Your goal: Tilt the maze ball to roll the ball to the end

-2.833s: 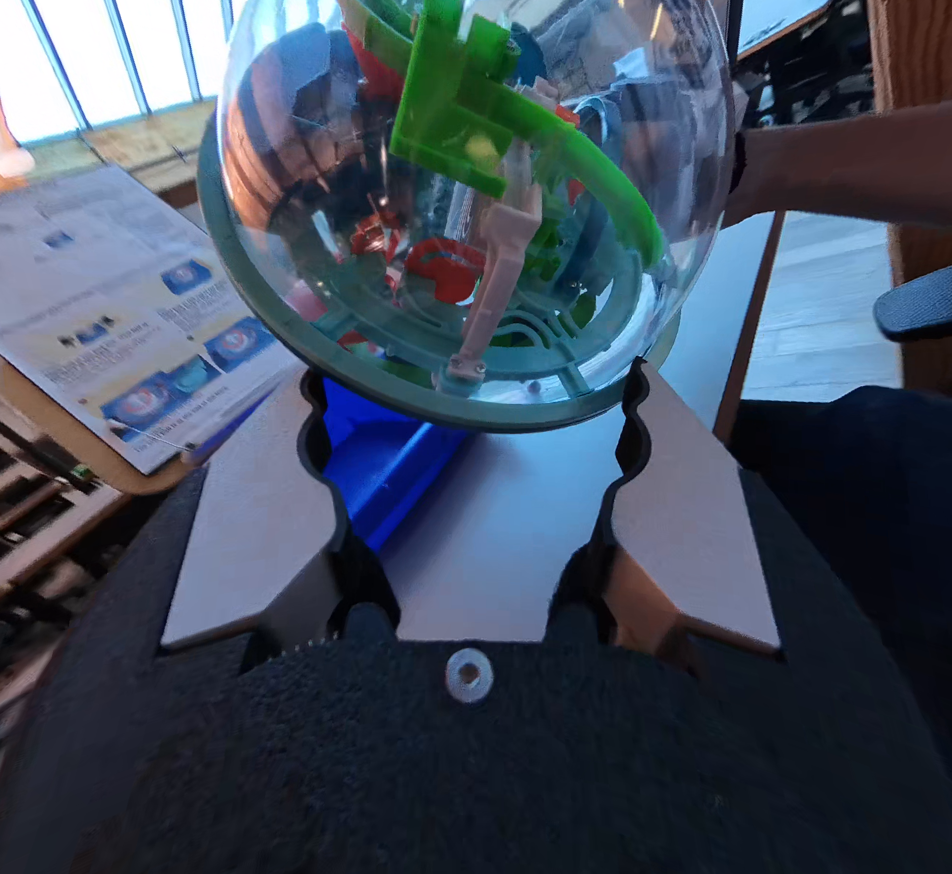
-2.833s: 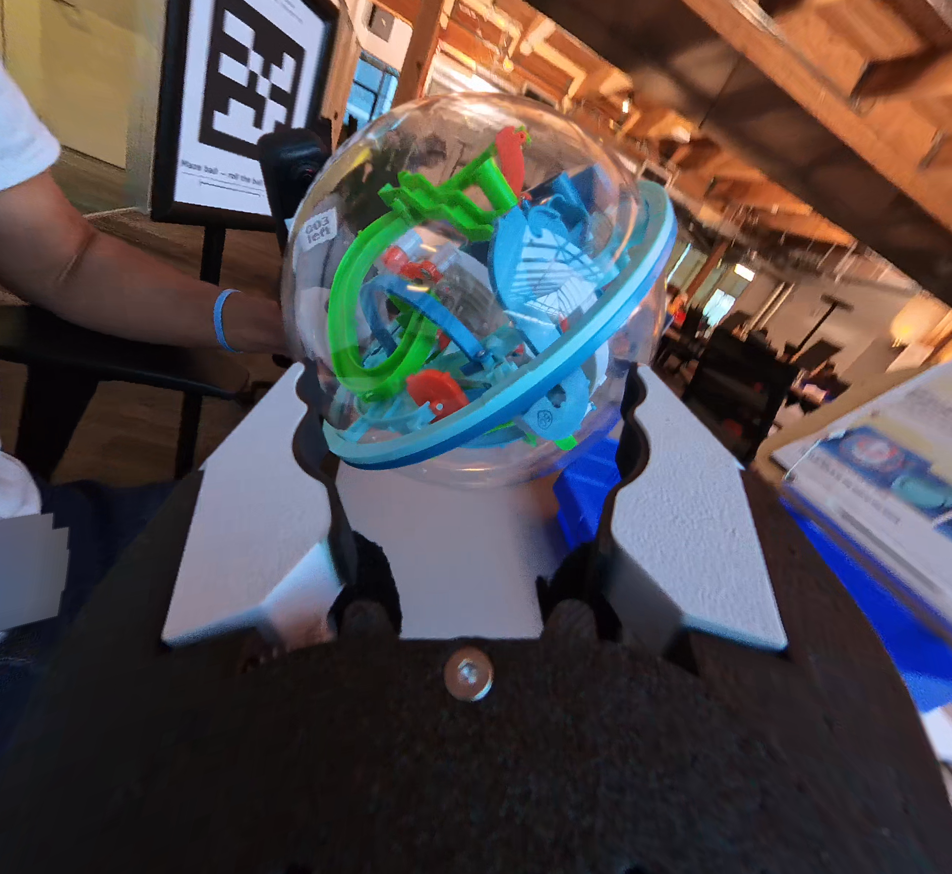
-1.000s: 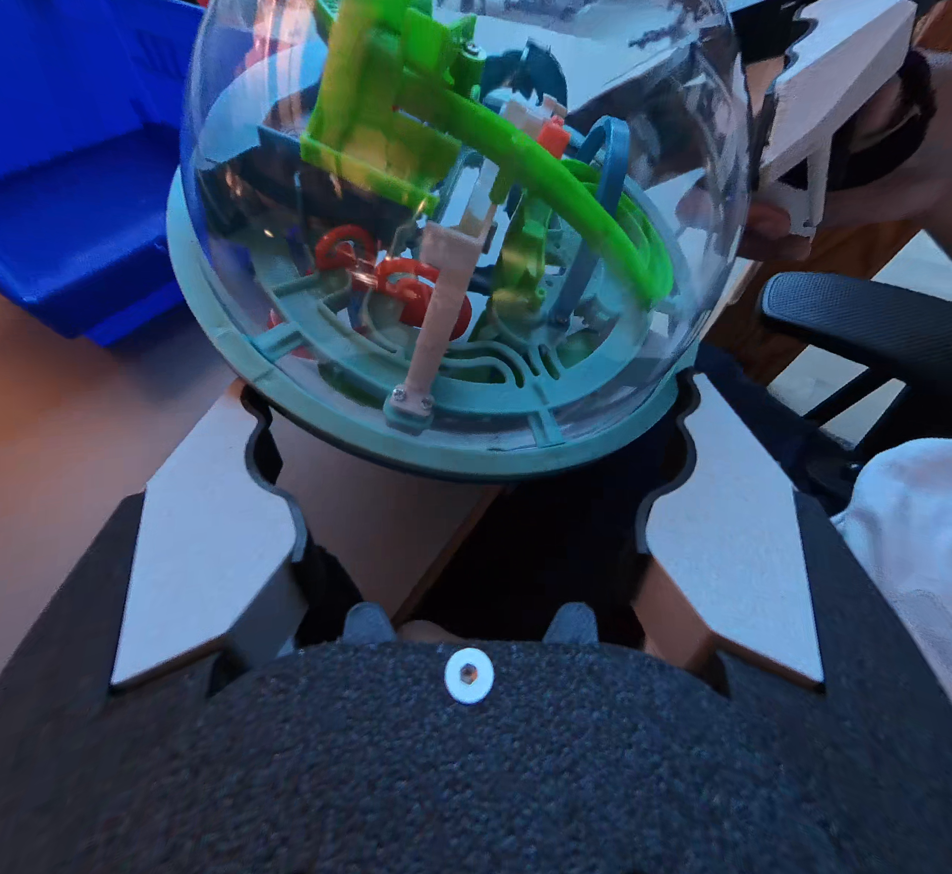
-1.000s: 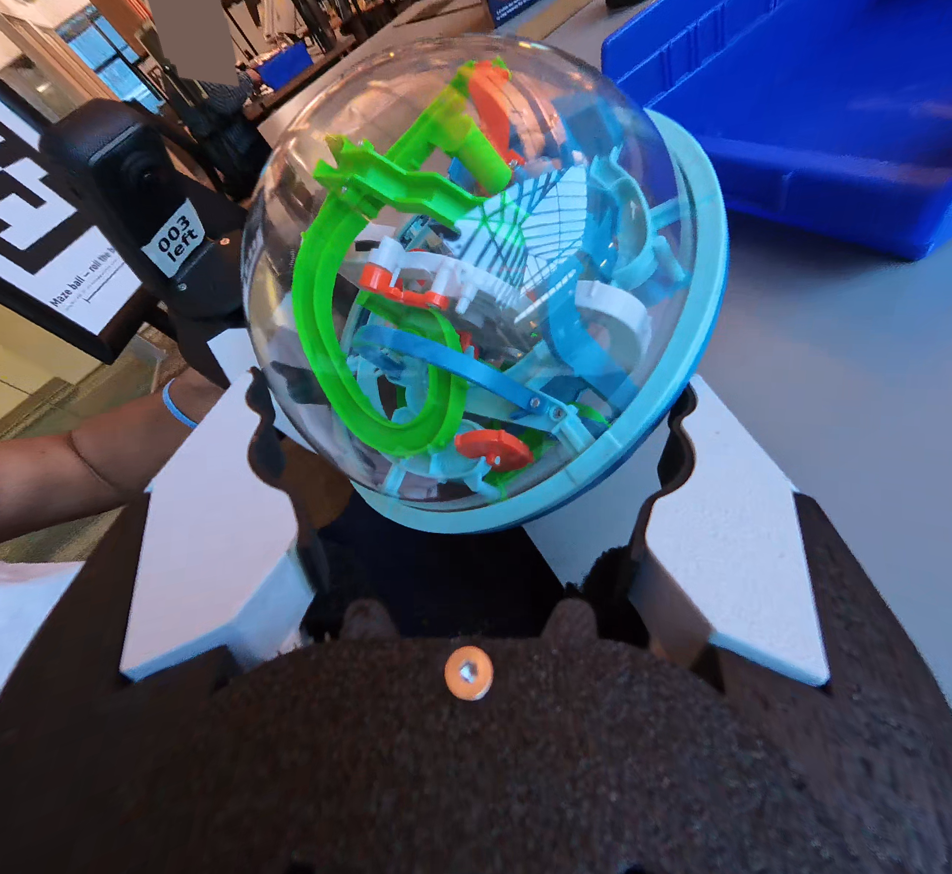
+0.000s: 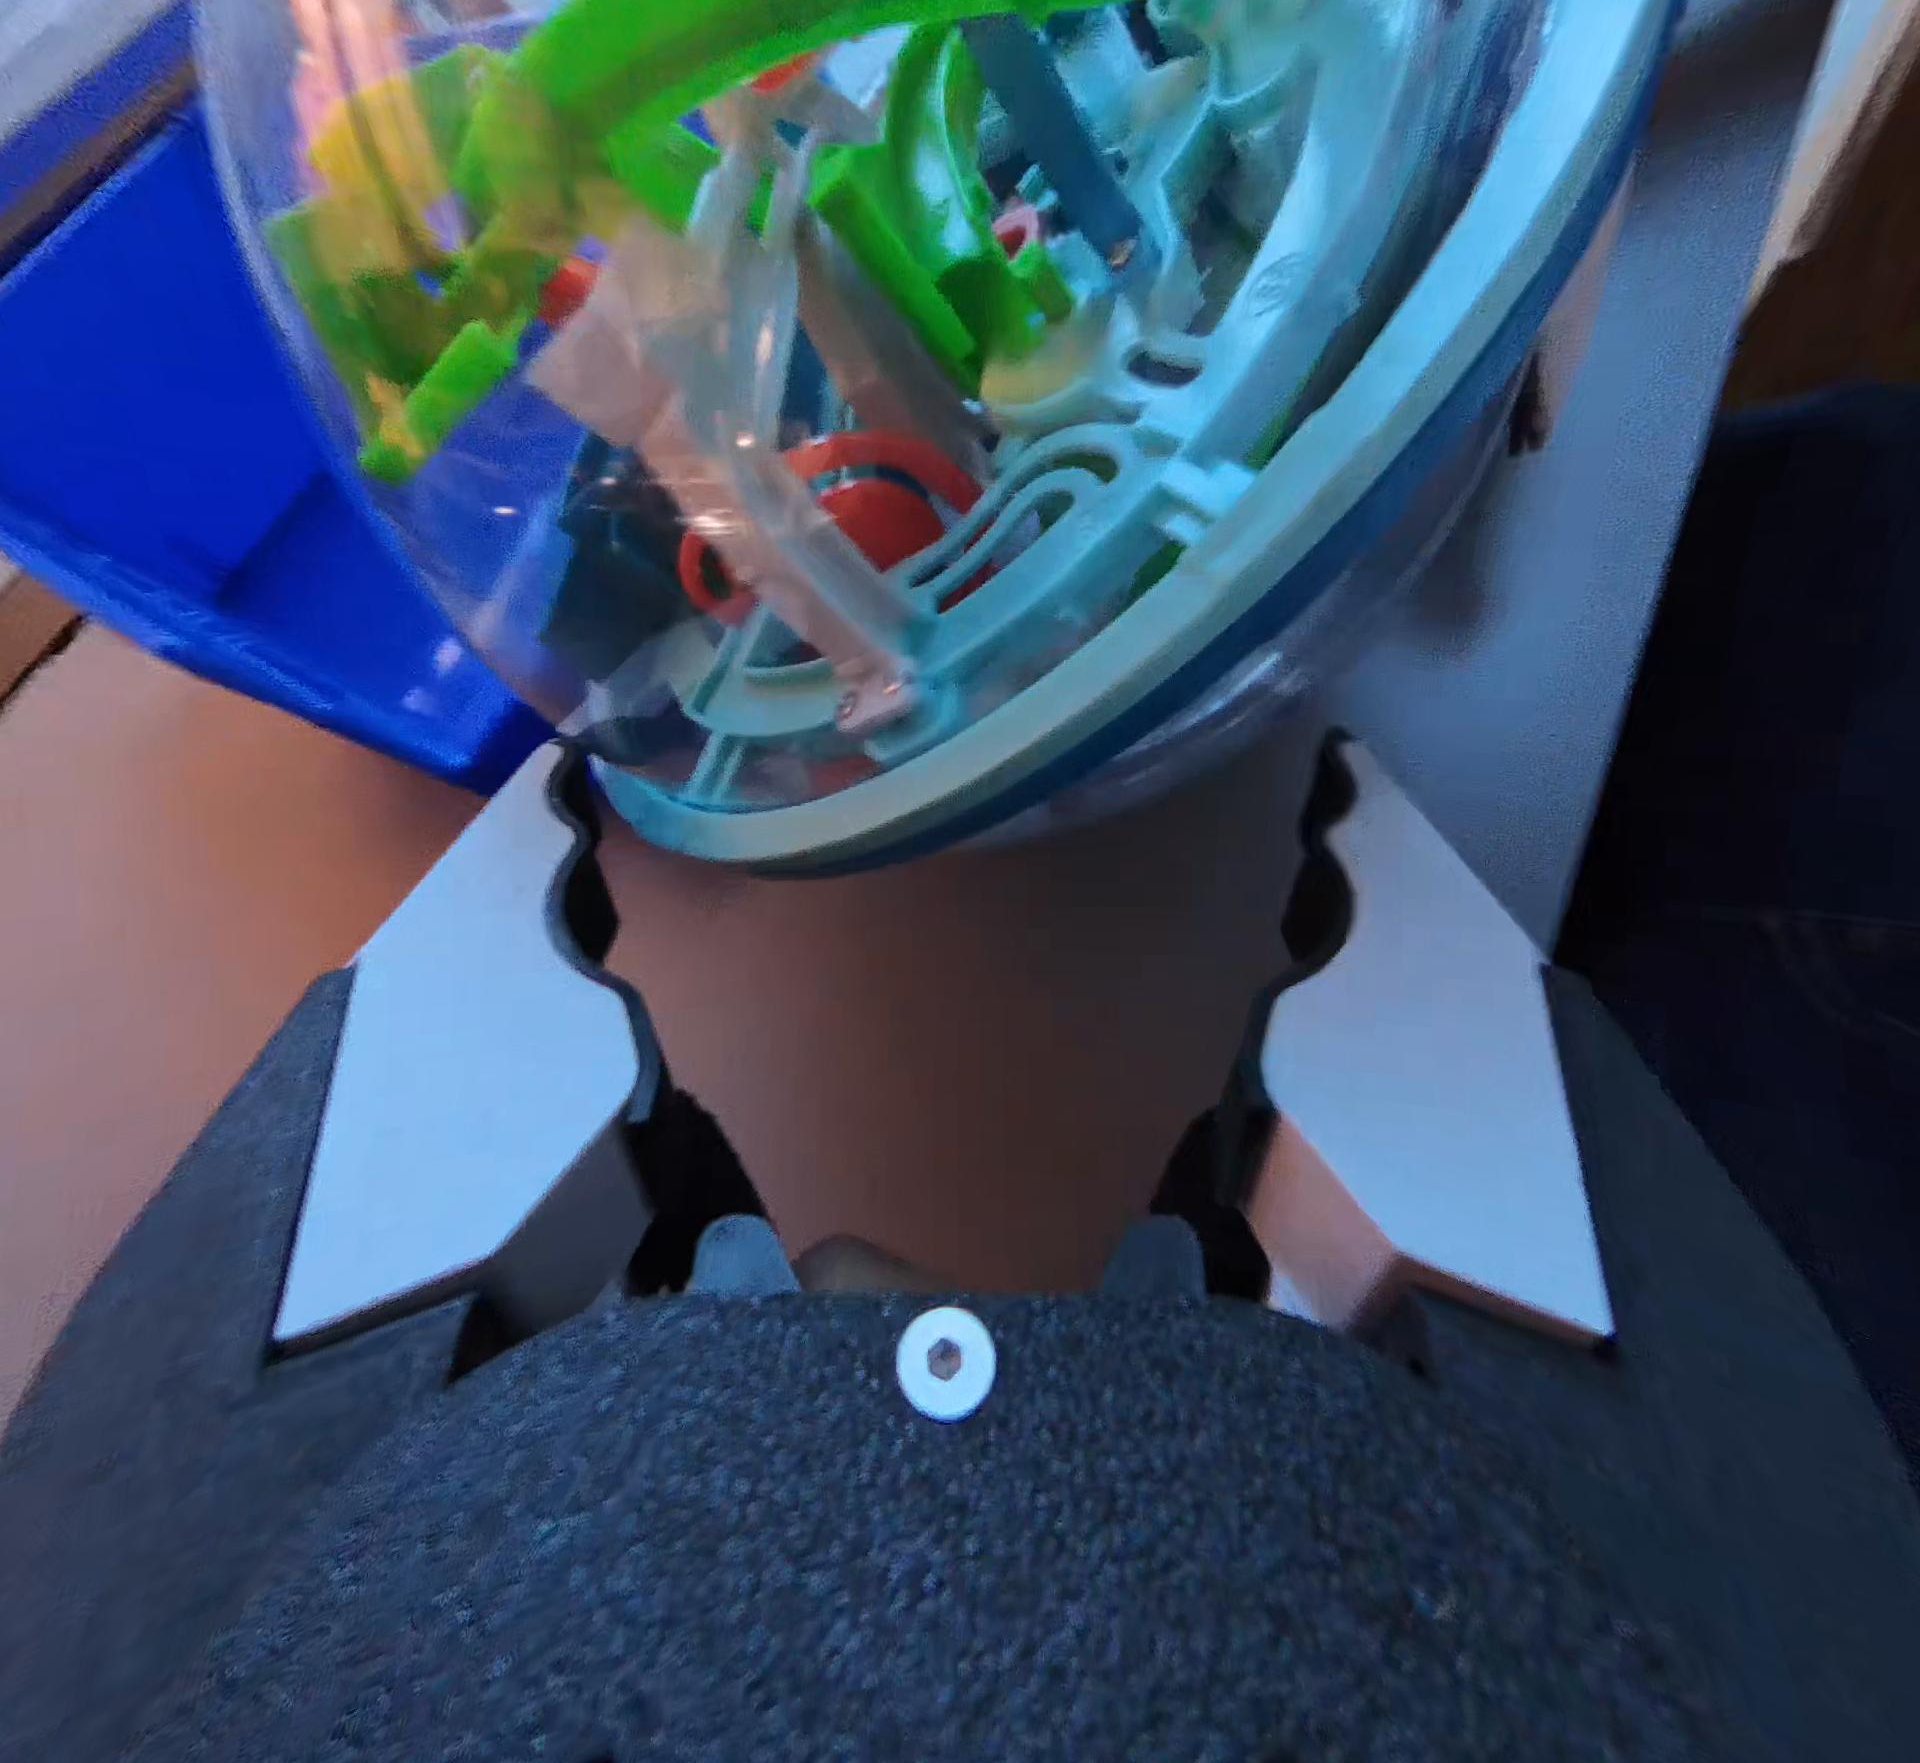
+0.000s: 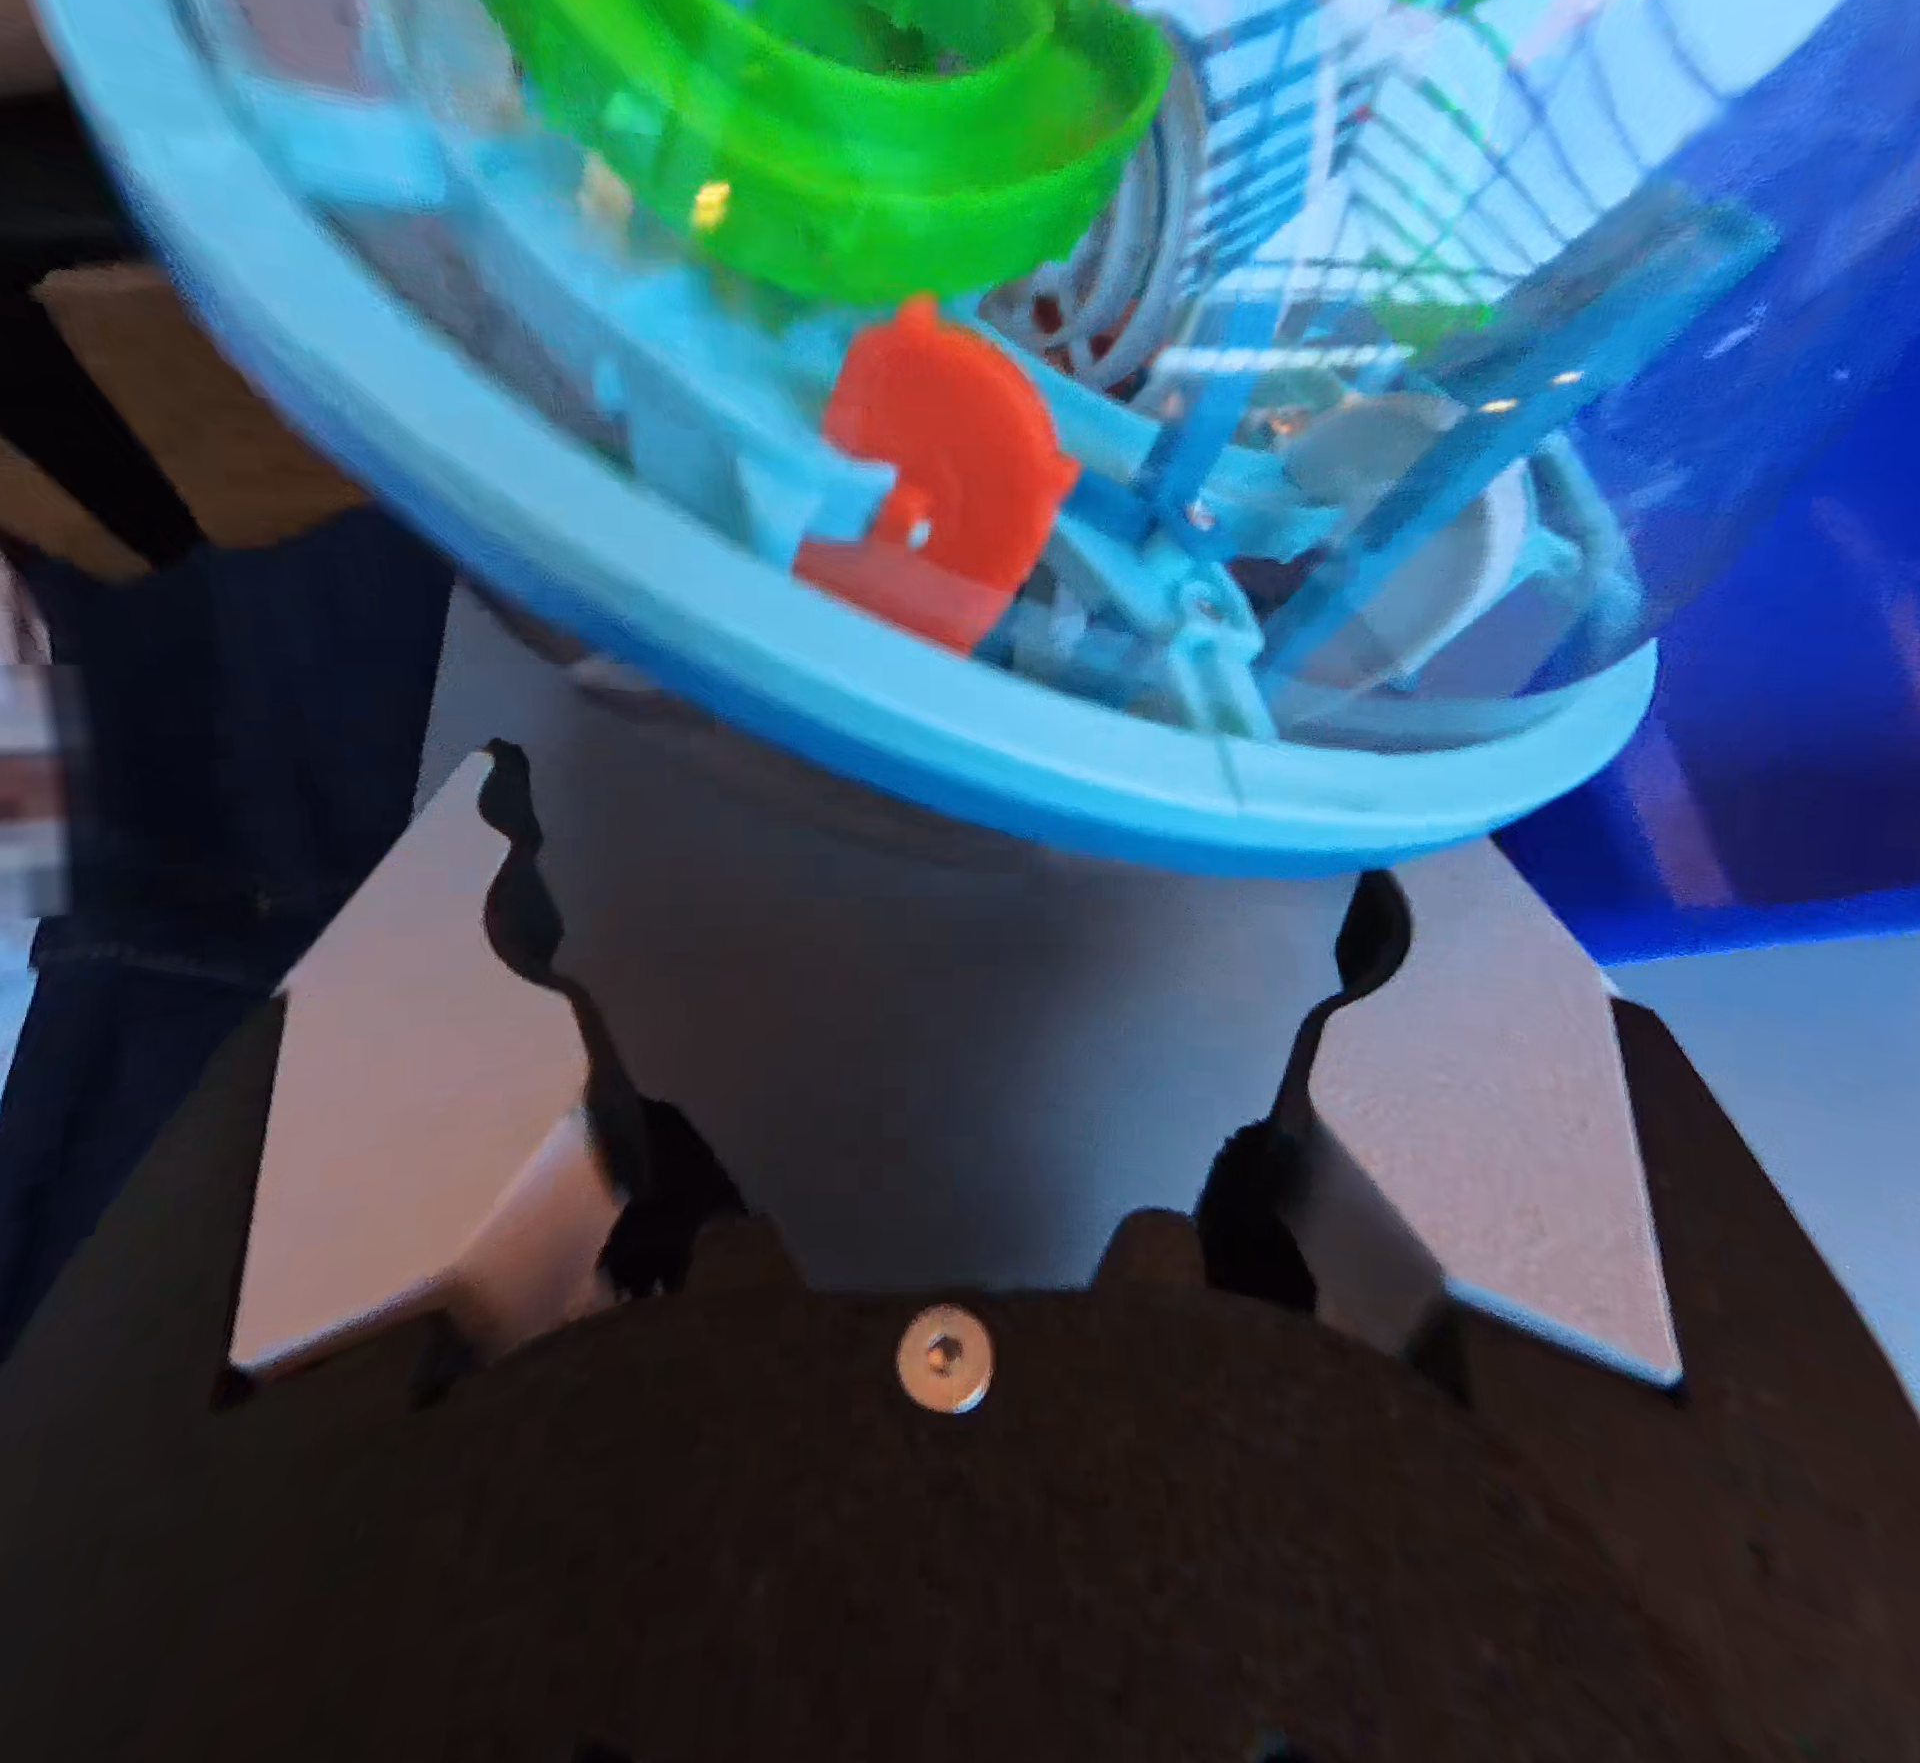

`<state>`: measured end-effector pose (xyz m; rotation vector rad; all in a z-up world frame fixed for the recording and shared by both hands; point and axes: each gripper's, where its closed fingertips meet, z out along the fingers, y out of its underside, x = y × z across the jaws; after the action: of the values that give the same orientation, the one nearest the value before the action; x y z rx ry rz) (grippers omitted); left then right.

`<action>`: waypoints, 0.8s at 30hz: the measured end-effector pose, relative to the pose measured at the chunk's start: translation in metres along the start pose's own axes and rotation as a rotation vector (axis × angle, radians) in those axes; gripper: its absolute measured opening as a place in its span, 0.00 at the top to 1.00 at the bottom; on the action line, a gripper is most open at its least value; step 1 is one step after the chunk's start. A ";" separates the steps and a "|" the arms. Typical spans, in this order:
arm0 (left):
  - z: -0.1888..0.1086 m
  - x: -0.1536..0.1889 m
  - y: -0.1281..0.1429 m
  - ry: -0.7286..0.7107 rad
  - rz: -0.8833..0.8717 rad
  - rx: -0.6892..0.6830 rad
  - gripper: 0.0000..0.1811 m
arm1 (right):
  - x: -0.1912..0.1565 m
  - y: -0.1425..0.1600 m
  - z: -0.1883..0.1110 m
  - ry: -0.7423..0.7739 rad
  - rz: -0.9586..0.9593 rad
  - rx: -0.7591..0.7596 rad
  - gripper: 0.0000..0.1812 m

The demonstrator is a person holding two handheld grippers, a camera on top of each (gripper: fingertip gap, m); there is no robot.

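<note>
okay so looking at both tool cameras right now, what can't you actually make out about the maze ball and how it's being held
- The small rolling ball: not found in either wrist view; motion blur and glare on the maze ball hide it.
- Top of the sphere: cut off by the upper edge in both views.
- Left tool grip: fingertip contact is hidden under the rim.
- Right tool grip: same; the blurred rim covers the tips.
- The blue bin: only partly in frame.
</note>
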<state>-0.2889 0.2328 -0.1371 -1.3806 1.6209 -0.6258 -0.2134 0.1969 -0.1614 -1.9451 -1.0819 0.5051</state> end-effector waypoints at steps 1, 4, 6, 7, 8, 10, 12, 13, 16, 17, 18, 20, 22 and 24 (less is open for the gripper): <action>-0.001 -0.003 -0.003 -0.007 -0.012 0.025 0.34 | 0.005 -0.003 0.002 0.021 0.036 0.018 0.16; 0.003 -0.003 -0.005 -0.009 -0.046 0.040 0.38 | 0.016 -0.014 0.000 0.090 0.081 0.075 0.15; 0.005 -0.004 -0.005 0.005 -0.083 0.040 0.37 | 0.015 -0.022 -0.005 0.123 0.099 0.104 0.15; 0.003 -0.002 -0.008 0.020 -0.108 0.056 0.36 | 0.013 -0.028 -0.009 0.134 0.110 0.122 0.15; 0.001 0.000 -0.013 0.041 -0.142 0.082 0.36 | 0.009 -0.035 -0.016 0.140 0.123 0.144 0.15; -0.007 0.009 -0.027 0.099 -0.230 0.148 0.36 | -0.001 -0.052 -0.031 0.140 0.176 0.185 0.15; -0.015 0.020 -0.038 0.157 -0.301 0.190 0.37 | -0.013 -0.061 -0.043 0.141 0.237 0.177 0.15; -0.017 0.026 -0.040 0.188 -0.330 0.191 0.37 | -0.020 -0.061 -0.047 0.144 0.264 0.153 0.15; -0.021 0.045 -0.040 0.306 -0.432 0.175 0.37 | -0.037 -0.060 -0.054 0.152 0.373 0.071 0.15; -0.022 0.050 -0.040 0.357 -0.480 0.172 0.37 | -0.042 -0.060 -0.056 0.150 0.430 0.044 0.15; -0.024 0.056 -0.041 0.409 -0.531 0.172 0.37 | -0.047 -0.059 -0.057 0.147 0.497 0.023 0.15; -0.027 0.064 -0.045 0.504 -0.638 0.168 0.37 | -0.055 -0.060 -0.061 0.143 0.632 0.008 0.15; -0.028 0.072 -0.047 0.576 -0.722 0.148 0.37 | -0.059 -0.060 -0.065 0.141 0.715 -0.002 0.15; -0.026 0.080 -0.045 0.625 -0.757 0.124 0.37 | -0.060 -0.057 -0.067 0.149 0.737 -0.020 0.15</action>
<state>-0.2871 0.1413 -0.1119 -1.8106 1.4228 -1.7070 -0.2302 0.1309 -0.0790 -2.3291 -0.2434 0.7198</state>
